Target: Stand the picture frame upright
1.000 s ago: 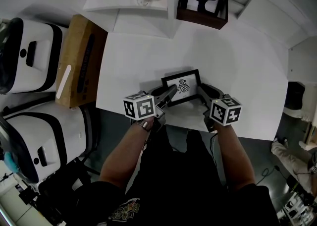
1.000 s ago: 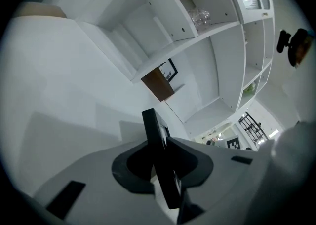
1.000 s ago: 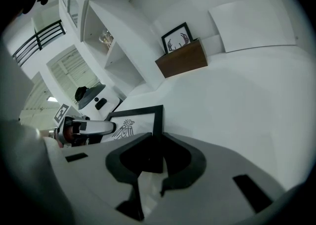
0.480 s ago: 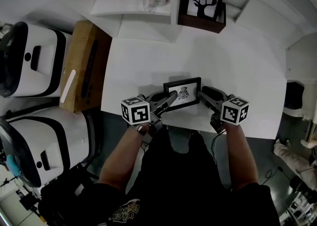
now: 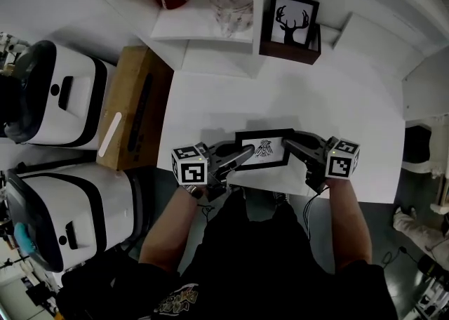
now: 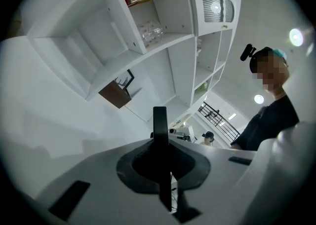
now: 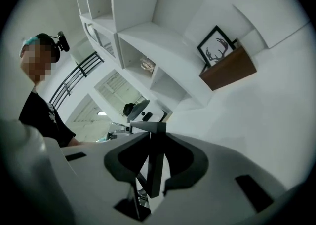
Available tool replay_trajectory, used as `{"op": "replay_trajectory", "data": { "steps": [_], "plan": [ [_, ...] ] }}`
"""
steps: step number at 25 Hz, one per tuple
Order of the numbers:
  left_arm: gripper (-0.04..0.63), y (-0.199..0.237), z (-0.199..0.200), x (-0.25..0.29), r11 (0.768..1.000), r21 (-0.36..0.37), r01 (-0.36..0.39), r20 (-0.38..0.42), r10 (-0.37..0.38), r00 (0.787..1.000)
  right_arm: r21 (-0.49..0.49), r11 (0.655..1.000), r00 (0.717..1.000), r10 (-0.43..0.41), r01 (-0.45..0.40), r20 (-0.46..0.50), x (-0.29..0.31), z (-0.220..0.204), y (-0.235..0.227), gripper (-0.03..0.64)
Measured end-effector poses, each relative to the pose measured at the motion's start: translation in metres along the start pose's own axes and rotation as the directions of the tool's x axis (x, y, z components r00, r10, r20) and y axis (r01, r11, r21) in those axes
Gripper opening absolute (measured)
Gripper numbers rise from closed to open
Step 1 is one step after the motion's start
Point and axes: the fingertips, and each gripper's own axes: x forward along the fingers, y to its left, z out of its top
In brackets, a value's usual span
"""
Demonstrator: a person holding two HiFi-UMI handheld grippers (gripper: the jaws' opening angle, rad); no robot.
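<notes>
The picture frame point(image 5: 264, 149) looks nearly upright near the table's point(image 5: 344, 94) front edge. The left gripper point(image 5: 242, 155) pinches 1 side of the frame, while the right gripper's point(image 5: 292, 145) jaws are closing around the other side. Release remains.

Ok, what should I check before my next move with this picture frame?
1. Jaws of left gripper clamped on the picture frame, left edge: ok.
2. Grip of right gripper on the right edge: not ok; jaws closing around it, not pressing yet.
3. Frame upright: not ok; its face tilts up toward the head view.
4. Bottom edge resting on the table: cannot tell.
5. Bare table behind the frame: ok.
</notes>
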Motion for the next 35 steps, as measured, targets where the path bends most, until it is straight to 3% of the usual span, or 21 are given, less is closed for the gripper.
{"op": "replay_trajectory", "data": {
  "steps": [6, 18, 23, 35],
  "plan": [
    [0.025, -0.003, 0.014, -0.011, 0.995, 0.104, 0.009, -0.067, -0.002, 0.998, -0.118, 0.993, 1.0, -0.005, 0.003, -0.019, 0.008, 0.014, 0.016, 0.074],
    [0.035, 0.009, 0.048, -0.024, 0.962, 0.272, 0.024, -0.167, 0.023, 0.986, -0.214, 0.975, 0.998, -0.051, 0.054, 0.021, 0.028, 0.04, 0.03, 0.066],
    [0.072, 0.031, 0.052, -0.028, 0.904, 0.426, -0.025, -0.269, 0.153, 0.951, -0.354, 0.927, 0.992, -0.127, 0.122, 0.008, 0.04, 0.045, 0.029, 0.066],
    [0.117, 0.073, 0.096, -0.025, 0.77, 0.635, -0.06, -0.289, 0.308, 0.907, -0.462, 0.84, 0.958, -0.267, 0.285, 0.107, 0.066, 0.071, 0.007, 0.066]
  ]
}}
